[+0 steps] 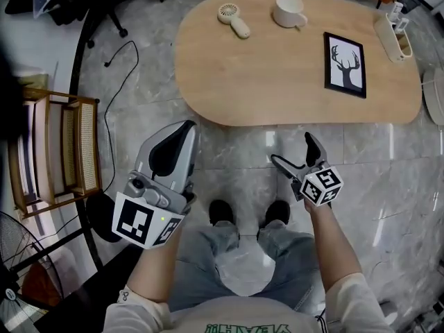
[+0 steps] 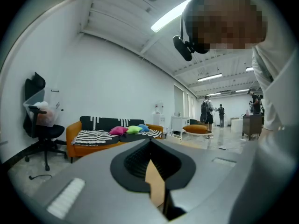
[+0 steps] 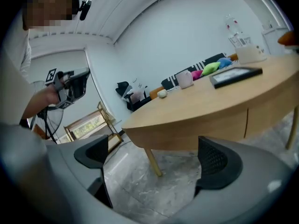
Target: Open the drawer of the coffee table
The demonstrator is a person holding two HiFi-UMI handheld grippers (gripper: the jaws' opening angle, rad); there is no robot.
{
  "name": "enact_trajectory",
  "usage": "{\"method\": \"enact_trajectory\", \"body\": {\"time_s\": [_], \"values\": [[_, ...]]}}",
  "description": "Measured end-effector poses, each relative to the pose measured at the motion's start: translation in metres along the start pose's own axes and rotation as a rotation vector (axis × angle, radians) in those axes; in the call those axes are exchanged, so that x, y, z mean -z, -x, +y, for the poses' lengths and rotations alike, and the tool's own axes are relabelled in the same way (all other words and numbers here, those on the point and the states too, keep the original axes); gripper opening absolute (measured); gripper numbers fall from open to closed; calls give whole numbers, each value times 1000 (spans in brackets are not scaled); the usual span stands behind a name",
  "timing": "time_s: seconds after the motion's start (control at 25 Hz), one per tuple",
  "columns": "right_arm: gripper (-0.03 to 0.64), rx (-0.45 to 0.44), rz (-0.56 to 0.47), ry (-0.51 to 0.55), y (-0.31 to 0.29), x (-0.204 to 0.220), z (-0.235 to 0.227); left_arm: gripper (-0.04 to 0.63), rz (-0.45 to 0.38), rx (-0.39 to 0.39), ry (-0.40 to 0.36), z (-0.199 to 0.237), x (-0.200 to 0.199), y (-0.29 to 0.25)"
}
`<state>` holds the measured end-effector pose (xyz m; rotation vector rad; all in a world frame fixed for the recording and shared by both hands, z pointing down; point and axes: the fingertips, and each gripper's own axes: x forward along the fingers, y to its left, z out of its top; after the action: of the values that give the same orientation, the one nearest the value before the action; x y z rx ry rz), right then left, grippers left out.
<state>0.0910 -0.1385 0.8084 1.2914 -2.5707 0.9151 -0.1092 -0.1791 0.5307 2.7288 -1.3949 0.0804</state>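
Note:
The oval wooden coffee table (image 1: 277,75) stands ahead of me on the grey tiled floor. In the right gripper view its side panel shows a vertical seam of the drawer front (image 3: 205,125), which sits flush and shut. The tabletop hides the drawer in the head view. My right gripper (image 1: 292,150) is open and empty, short of the table's near edge, and it looks at the table's side (image 3: 154,157). My left gripper (image 1: 182,132) is shut on nothing, held left of the table, and it points across the room (image 2: 150,146).
On the table lie a hand fan (image 1: 232,16), a white mug (image 1: 288,10), a deer picture frame (image 1: 345,64) and a holder (image 1: 393,35). A rattan chair (image 1: 59,151) and a floor cable (image 1: 111,109) are at left. The person's shoes (image 1: 222,212) are below.

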Motion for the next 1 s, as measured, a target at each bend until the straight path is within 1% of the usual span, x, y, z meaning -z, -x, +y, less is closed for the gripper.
{"method": "enact_trajectory", "body": {"time_s": [0.04,0.08,0.12,0.2,0.24,0.28,0.32,0.36,0.6,0.76,1.0], "values": [[587,-37,-24,-66,-11,8,-5,0,-6,0,-5,2,7,-1],[586,-93,-64,-169,-21,14,-8,0,-10,0,-8,4,15,-2],[584,-168,-124,-304,-29,15,-11,0,-12,0,-10,6,21,-3],[583,-348,-306,-603,-37,10,-18,0,-14,3,-20,9,33,-5],[580,-418,-404,-725,-39,9,-24,0,-13,6,-28,10,38,-6],[577,-457,-481,-801,-41,12,-33,0,-11,7,-37,12,43,-6],[566,-468,-526,-834,-46,17,-40,0,-8,7,-45,14,48,-6],[565,-466,-545,-841,-52,23,-46,0,-5,6,-50,16,52,-6],[552,-492,-547,-806,-80,34,-62,0,-7,11,-58,23,68,-5],[551,-530,-579,-780,-90,30,-73,-1,4,12,-70,28,76,-3],[515,-615,-663,-755,-95,11,-75,-1,12,-2,-69,35,85,-2]]}}
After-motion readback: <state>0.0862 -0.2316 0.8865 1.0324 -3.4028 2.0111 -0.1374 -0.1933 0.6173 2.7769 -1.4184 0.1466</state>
